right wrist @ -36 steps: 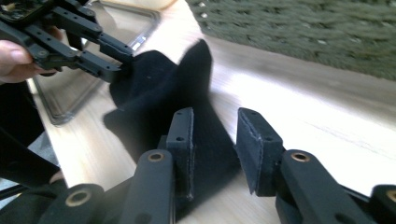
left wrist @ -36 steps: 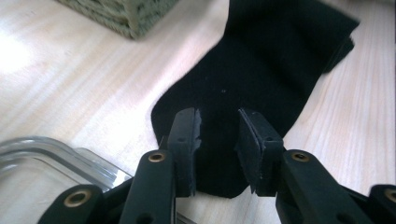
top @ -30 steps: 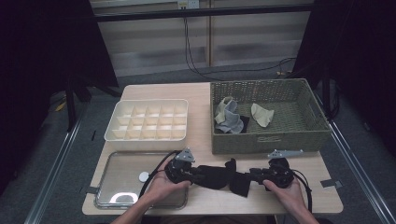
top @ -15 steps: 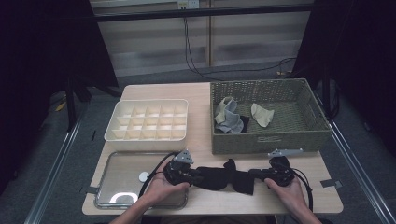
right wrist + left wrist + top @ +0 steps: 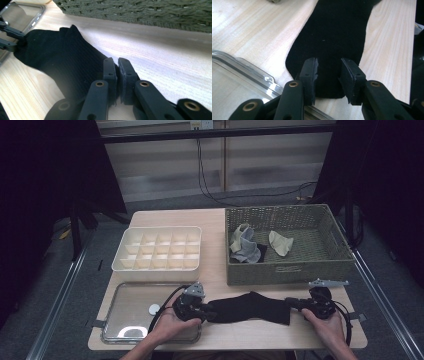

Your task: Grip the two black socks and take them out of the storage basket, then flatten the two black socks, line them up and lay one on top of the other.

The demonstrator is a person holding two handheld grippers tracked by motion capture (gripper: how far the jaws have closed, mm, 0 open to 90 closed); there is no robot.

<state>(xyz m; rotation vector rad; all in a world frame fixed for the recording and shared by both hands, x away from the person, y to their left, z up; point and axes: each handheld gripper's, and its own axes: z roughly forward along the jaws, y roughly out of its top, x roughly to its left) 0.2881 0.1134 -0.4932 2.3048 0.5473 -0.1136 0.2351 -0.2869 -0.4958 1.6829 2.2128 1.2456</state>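
Note:
A black sock (image 5: 250,306) lies stretched flat on the wooden table, near the front edge, between my two grippers. My left gripper (image 5: 209,312) is at the sock's left end. In the left gripper view its jaws (image 5: 328,67) stand open, astride the rounded end of the sock (image 5: 332,37), which rests on the table under them. My right gripper (image 5: 290,304) is at the sock's right end. In the right gripper view its jaws (image 5: 117,61) are closed together on the edge of the sock (image 5: 62,60).
An olive wicker basket (image 5: 290,270) stands just behind the sock, holding a grey sock (image 5: 245,247) and a beige sock (image 5: 281,242). A white divided box (image 5: 160,250) sits at the back left. A clear tray (image 5: 130,295) lies beside my left hand.
The sock was bunched, with a fold hanging in the middle; now it lies pulled out flat. My right gripper has moved a little to the right.

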